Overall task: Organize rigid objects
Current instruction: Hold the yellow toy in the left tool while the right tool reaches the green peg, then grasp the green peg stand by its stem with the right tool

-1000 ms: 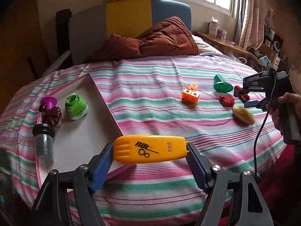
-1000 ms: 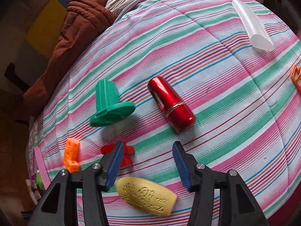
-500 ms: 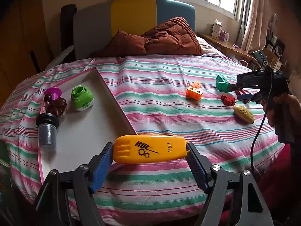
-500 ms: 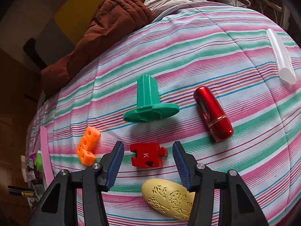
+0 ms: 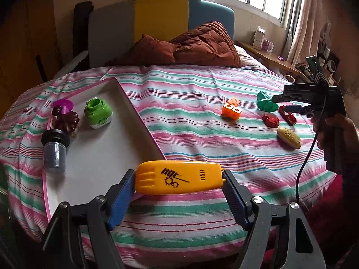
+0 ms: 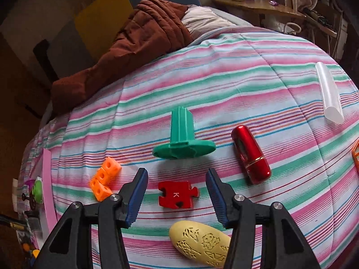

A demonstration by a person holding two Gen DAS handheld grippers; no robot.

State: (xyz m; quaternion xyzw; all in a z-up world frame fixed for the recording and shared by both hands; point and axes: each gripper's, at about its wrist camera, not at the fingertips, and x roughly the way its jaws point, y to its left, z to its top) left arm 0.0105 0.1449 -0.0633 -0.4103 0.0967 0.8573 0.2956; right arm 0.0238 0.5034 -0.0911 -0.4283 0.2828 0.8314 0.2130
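Holding the yellow toy piece point(image 5: 178, 177) lengthwise, my left gripper point(image 5: 179, 190) is clamping it at both ends in the lower centre of the left wrist frame, just past the near corner of the white tray point(image 5: 101, 157). I am seeing 4 things already sitting in that tray at the left: a green toy point(image 5: 98, 113), a purple piece point(image 5: 64, 105), a brown figure point(image 5: 67, 122) and a dark capped tube point(image 5: 55, 150). My right gripper point(image 6: 177, 192) is standing open and empty, hanging over the red puzzle piece point(image 6: 177, 194) low in the right wrist frame, with the green flanged part point(image 6: 182, 141) above it, the red capsule point(image 6: 250, 154) to the right, the orange cubes point(image 6: 103, 179) to the left and the yellow oval point(image 6: 199, 243) below. I am judging 2 risks: the end-to-end hold is leaving little pad contact, so a tilt could be slipping the yellow piece onto the striped bedspread point(image 5: 190, 116); and the soft bedding could be letting the flat puzzle piece sink away from closing jaws.
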